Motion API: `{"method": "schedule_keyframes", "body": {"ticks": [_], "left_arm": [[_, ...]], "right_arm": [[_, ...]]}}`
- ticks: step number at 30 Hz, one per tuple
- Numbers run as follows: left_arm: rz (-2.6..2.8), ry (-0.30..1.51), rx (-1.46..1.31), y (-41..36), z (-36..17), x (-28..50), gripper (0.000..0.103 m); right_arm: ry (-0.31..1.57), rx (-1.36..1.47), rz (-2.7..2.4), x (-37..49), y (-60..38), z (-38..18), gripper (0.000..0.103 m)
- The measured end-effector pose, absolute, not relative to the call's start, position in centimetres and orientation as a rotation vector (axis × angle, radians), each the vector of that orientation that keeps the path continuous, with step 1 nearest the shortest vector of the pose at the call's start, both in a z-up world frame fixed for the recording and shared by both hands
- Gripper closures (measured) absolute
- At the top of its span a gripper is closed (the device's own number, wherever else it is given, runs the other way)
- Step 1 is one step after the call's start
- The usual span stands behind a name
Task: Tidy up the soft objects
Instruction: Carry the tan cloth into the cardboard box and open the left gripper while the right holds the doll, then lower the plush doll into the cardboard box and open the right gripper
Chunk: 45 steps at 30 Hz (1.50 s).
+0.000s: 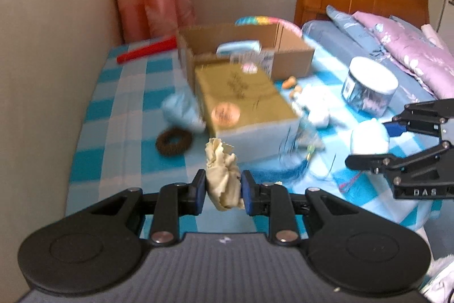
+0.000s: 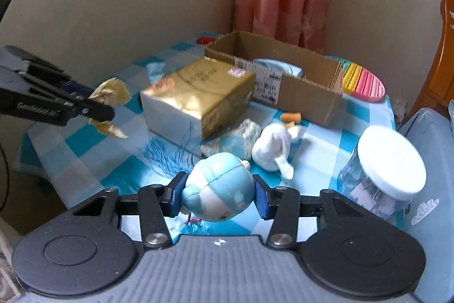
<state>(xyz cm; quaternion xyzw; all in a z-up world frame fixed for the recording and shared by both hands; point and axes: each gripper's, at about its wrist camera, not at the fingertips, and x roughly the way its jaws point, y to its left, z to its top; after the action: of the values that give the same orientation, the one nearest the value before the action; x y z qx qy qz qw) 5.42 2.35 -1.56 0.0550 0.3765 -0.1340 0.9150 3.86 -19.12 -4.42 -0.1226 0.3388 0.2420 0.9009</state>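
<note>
Left tool (image 1: 223,190) clamped tight; right tool (image 2: 218,196) clamped wider.

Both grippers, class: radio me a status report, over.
Left gripper shut on crumpled cream cloth. Right gripper shut on round blue-and-white soft toy. Open cardboard box beyond; gold carton in between.

Both wrist cams are angling down, close over the table (image 1: 119,115); both are seeing the gold box (image 1: 244,98) (image 2: 195,93).

Soft daylight, motion-blurred background, fisheye-bent edges.
</note>
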Motion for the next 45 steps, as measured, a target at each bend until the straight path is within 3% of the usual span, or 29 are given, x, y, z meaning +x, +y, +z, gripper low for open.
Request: {"method": "schedule_keyframes", "body": {"ticks": [10, 19, 22, 24, 30, 32, 41, 45], "left_arm": [[-0.326, 0.667, 0.175, -0.5, 2.9, 12.5, 0.079], [-0.295, 0.696, 0.202, -2.5, 3.4, 22.6, 0.078], [-0.272, 0.702, 0.187, -2.6, 2.6, 24.5, 0.067], [-0.259, 0.715, 0.181, -2.3, 2.0, 25.1, 0.035], [-0.230, 0.685, 0.116, -0.4, 2.1, 22.4, 0.013], [-0.221, 0.673, 0.122, -0.2, 2.4, 20.5, 0.008], [-0.176, 0.684, 0.069, 1.6, 1.2, 13.2, 0.008], [-0.143, 0.679, 0.035, 2.2, 0.8, 11.0, 0.003]], "right_arm": [[0.636, -0.267, 0.519, 4.9, -19.5, -1.7, 0.050], [0.624, -0.254, 0.496, 6.5, -20.2, -0.8, 0.050], [0.621, -0.255, 0.486, 7.0, -20.4, -0.6, 0.050], [0.617, -0.251, 0.484, 7.3, -20.5, -0.3, 0.050], [0.600, -0.257, 0.477, 8.8, -20.2, 0.5, 0.050], [0.597, -0.259, 0.470, 9.4, -20.1, 0.7, 0.050], [0.598, -0.251, 0.429, 14.7, -19.9, 2.4, 0.050], [0.619, -0.253, 0.396, 18.2, -19.4, 2.8, 0.050]]}}
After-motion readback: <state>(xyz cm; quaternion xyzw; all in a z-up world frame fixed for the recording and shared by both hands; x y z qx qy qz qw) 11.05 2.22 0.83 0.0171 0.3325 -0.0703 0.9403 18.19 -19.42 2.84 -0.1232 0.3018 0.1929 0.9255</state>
